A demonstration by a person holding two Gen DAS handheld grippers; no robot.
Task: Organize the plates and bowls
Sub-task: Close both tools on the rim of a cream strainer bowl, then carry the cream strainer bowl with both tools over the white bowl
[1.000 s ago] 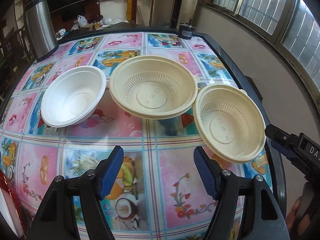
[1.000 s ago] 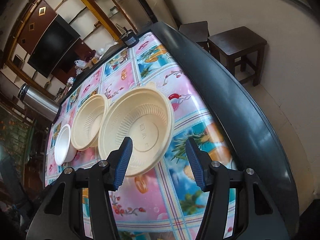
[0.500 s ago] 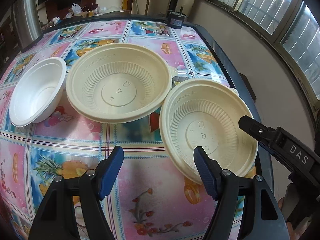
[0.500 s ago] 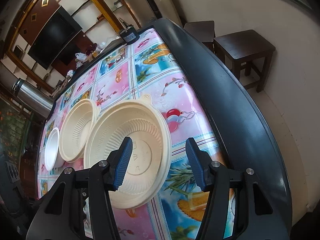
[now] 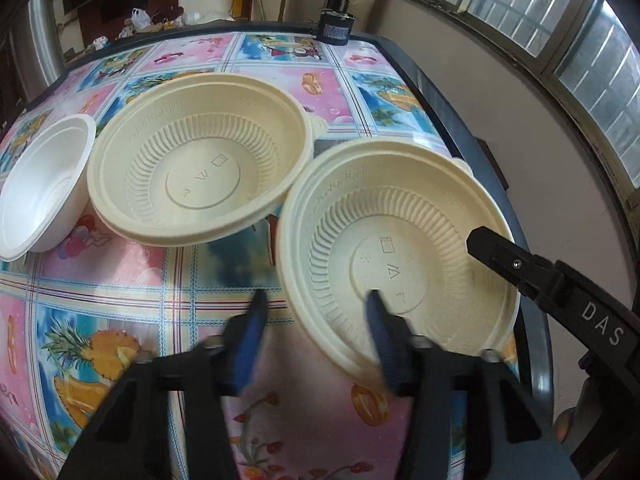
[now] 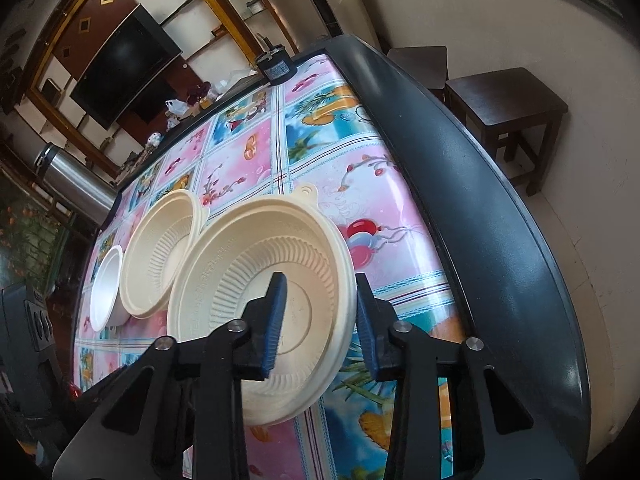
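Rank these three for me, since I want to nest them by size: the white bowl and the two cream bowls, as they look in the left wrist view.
1. Near cream bowl and far cream bowl: they look alike in shape; the near one only looks larger because it is closer, so I won't rank them.
2. White bowl: clearly smallest, though partly cut off at the edge.

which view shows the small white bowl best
The left wrist view: the white bowl sits at the left edge with its open inside facing the camera, though partly cropped. The right wrist view shows it far off and nearly edge-on, partly behind a cream bowl.
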